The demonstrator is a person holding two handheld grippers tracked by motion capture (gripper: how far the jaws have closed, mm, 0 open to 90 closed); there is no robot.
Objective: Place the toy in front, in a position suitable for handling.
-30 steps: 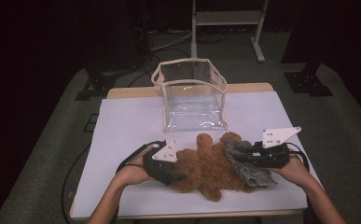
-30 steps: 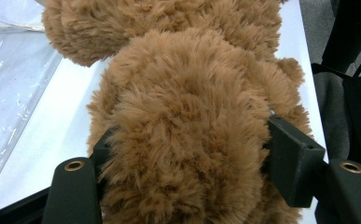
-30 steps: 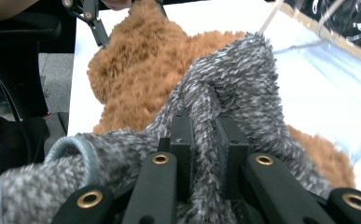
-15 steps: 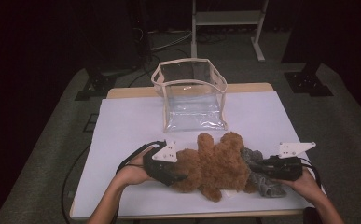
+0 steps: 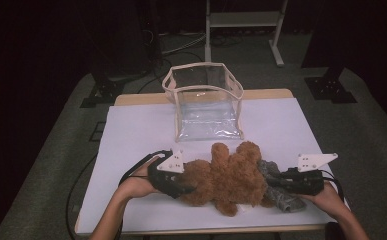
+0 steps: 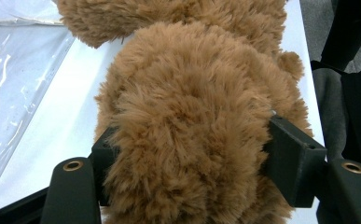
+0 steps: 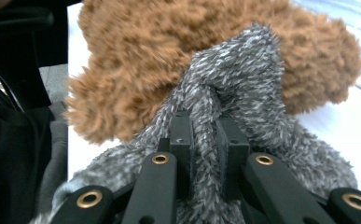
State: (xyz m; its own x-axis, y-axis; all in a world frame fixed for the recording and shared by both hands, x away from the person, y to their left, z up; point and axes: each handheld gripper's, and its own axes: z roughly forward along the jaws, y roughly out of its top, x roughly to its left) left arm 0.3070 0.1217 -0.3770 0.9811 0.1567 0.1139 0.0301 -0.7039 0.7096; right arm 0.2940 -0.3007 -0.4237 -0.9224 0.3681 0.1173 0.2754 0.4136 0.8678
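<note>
A brown plush teddy bear lies on the white table near its front edge. My left gripper holds the bear's left end, and in the left gripper view its jaws press into the fur from both sides. At the bear's right end lies a grey fuzzy cloth. My right gripper is shut on it. In the right gripper view a fold of grey cloth is pinched between the two narrow jaws of the right gripper, with brown fur just behind it.
A clear plastic bag with a beige rim stands open behind the bear, at the middle of the table. A metal stand and dark floor lie beyond the table's far edge. The person's forearms come in from the bottom.
My right gripper has moved down and to the right, away from the bear, drawing the grey cloth out with it. The left gripper and the bear's left end have stayed put.
</note>
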